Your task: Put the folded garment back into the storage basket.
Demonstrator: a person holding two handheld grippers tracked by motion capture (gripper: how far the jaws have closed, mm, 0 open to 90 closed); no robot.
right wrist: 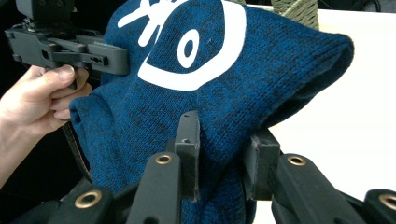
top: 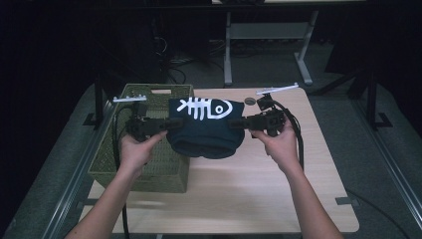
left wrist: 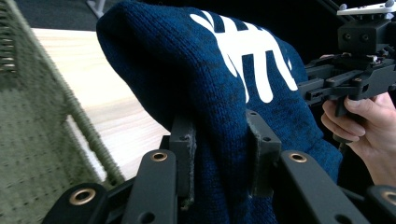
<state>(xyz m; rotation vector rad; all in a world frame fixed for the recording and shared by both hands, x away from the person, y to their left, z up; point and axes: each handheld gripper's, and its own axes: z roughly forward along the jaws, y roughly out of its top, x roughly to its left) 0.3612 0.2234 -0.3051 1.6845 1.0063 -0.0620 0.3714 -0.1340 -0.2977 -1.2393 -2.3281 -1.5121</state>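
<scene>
Blue knit hat (top: 205,127) with white fish-skeleton print hangs above the worktop (top: 239,189), just beside the green basket (top: 149,164), left gripper (top: 166,124) and right gripper (top: 239,122) each clenched on opposite edges, likely stretching it flat for folding.

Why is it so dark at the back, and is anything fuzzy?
High view: light falls on the table, the room behind stays dark. Left gripper view: the basket up close looks soft, the hat sharp. Right gripper view: the knit shows clearly, the table glares white.
</scene>
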